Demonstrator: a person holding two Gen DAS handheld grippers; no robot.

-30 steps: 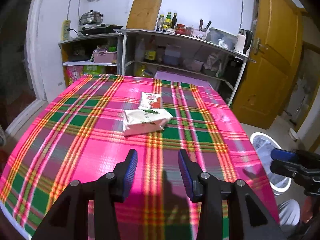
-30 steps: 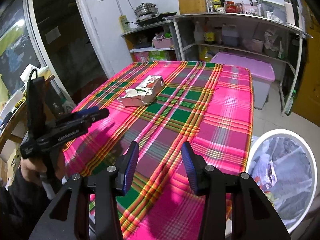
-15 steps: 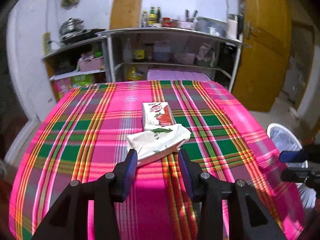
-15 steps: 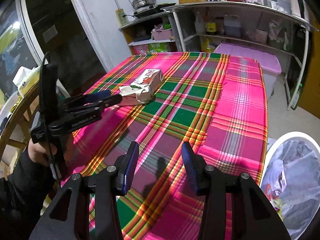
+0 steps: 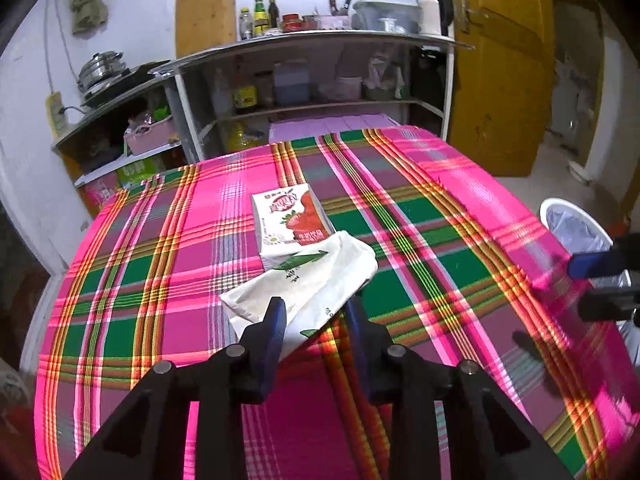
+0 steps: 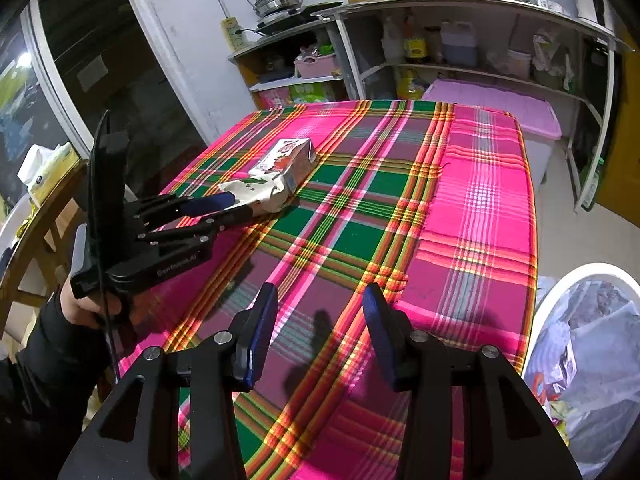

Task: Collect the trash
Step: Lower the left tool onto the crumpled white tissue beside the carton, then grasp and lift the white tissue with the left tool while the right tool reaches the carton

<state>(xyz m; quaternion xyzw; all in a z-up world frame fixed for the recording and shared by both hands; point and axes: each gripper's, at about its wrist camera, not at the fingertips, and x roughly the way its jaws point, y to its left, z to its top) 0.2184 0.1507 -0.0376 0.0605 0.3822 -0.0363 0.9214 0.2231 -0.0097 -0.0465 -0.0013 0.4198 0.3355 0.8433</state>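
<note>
My left gripper (image 5: 314, 322) has its jaws spread around the near end of the white wrapper (image 5: 308, 280) — not pinching it yet. Just beyond the tips lies the strawberry carton (image 5: 290, 216), touching the wrapper, both on the plaid tablecloth (image 5: 420, 248). My right gripper (image 6: 318, 322) hangs with jaws spread wide, nothing between them — bin (image 6: 588, 344) to their right.

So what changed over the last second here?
The left claw moved forward across the table to the white wrapper; its open fingers now straddle the wrapper's near end, not yet closed on it. The right claw stayed open over the near edge, empty. The wrapper still rests against the strawberry carton, and the bin sits where it was.
</note>
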